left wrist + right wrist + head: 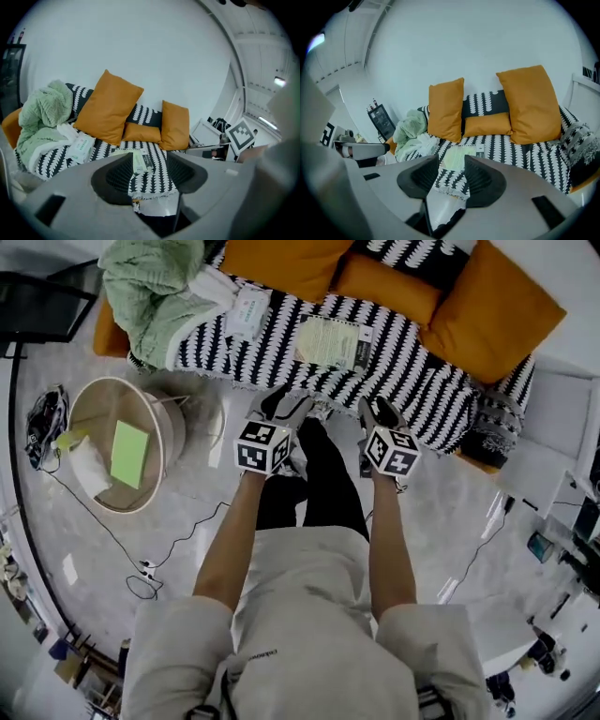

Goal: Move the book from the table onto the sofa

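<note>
Book on the sofa, both grippers empty

The pale green book (330,341) lies flat on the striped sofa (422,381), in the middle of the seat and in front of the orange cushions (497,310), so the move looks done. The left gripper (284,404) and right gripper (382,412) hang side by side at the near edge of the seat, fingers wide apart with nothing between them. The round desk (103,413) stands to the left on the pale glossy floor (450,521). It carries a bright green pad (129,454) and something white. A green blanket (150,287) is heaped at the sofa's left end beside a white packet (248,310). A thin cable (112,531) trails over the floor near the desk.
</note>
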Available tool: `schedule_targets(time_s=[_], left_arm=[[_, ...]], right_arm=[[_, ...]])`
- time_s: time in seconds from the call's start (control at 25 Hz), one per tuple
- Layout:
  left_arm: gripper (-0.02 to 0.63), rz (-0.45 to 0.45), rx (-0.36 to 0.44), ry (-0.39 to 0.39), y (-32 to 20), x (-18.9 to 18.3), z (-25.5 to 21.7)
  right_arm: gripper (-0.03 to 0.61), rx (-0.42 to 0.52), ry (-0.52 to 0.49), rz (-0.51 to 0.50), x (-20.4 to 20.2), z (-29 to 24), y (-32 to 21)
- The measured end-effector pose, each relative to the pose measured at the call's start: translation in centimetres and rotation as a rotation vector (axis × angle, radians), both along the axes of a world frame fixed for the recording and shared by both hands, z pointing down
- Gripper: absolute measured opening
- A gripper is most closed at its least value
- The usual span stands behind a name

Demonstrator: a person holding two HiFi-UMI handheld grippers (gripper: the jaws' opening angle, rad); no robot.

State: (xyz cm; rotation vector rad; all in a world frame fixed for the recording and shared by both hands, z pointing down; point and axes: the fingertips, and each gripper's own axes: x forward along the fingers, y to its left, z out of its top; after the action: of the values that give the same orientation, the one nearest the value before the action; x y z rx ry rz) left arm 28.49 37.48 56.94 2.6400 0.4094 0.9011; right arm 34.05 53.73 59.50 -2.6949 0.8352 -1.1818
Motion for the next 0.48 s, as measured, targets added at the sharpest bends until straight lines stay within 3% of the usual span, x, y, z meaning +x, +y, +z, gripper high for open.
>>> schedule_targets(time_s=[0.48], left_arm=[[0.202, 0.021, -0.031, 0.093, 4.1, -6.8, -8.1]], right_arm=[[0.138, 0.028, 0.104, -0.035, -7.7, -8.0, 0.3]])
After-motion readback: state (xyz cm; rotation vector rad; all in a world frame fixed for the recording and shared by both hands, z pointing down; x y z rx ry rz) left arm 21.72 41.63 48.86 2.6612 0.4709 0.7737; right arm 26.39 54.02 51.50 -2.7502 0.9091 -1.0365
